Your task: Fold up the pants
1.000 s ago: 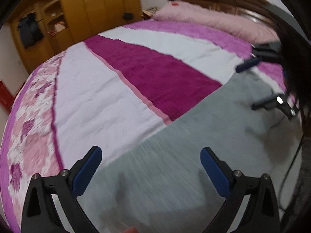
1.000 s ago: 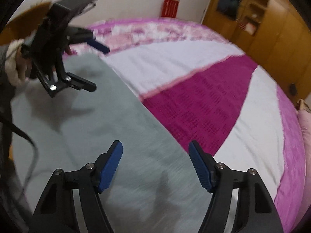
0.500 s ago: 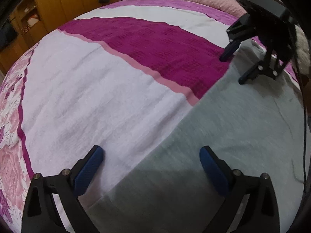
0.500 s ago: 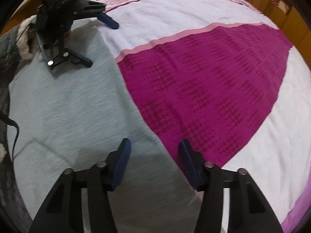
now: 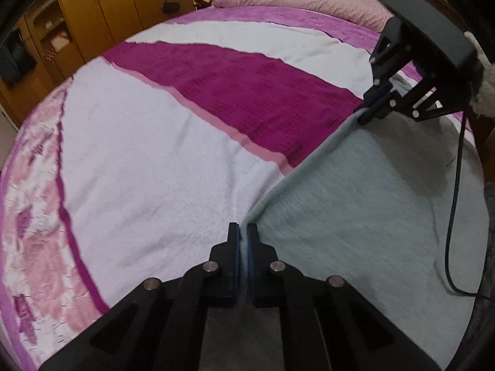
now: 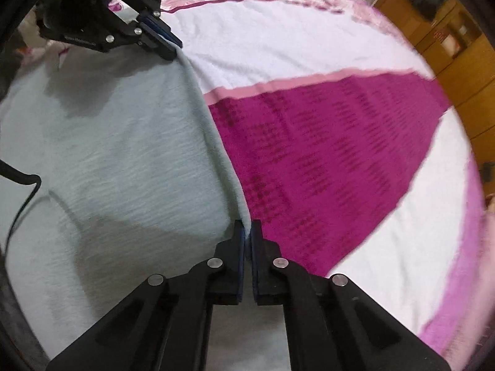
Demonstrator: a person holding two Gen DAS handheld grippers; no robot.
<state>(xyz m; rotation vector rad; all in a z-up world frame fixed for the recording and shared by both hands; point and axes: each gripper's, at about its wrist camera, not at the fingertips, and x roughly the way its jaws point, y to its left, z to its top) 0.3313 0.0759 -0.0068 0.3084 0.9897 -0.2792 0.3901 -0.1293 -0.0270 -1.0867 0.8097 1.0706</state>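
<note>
Light grey pants [image 5: 355, 204] lie flat on the bed, also seen in the right wrist view [image 6: 117, 142]. My left gripper [image 5: 243, 232] is shut on the pants' far edge at one end. My right gripper [image 6: 247, 228] is shut on the same edge at the other end. The edge runs straight and taut between them. Each gripper shows in the other's view: the right one [image 5: 368, 114] at the upper right, the left one [image 6: 167, 48] at the upper left.
The bed cover [image 5: 148, 154] has white, magenta and pink floral stripes. A pink pillow [image 5: 303, 0] lies by the headboard. A wooden wardrobe [image 5: 102, 9] stands beyond the bed. A black cable [image 5: 454, 185] trails over the pants.
Both grippers were open above the pants; they have come down to the far edge and shut on it. The edge now stands slightly raised between them.
</note>
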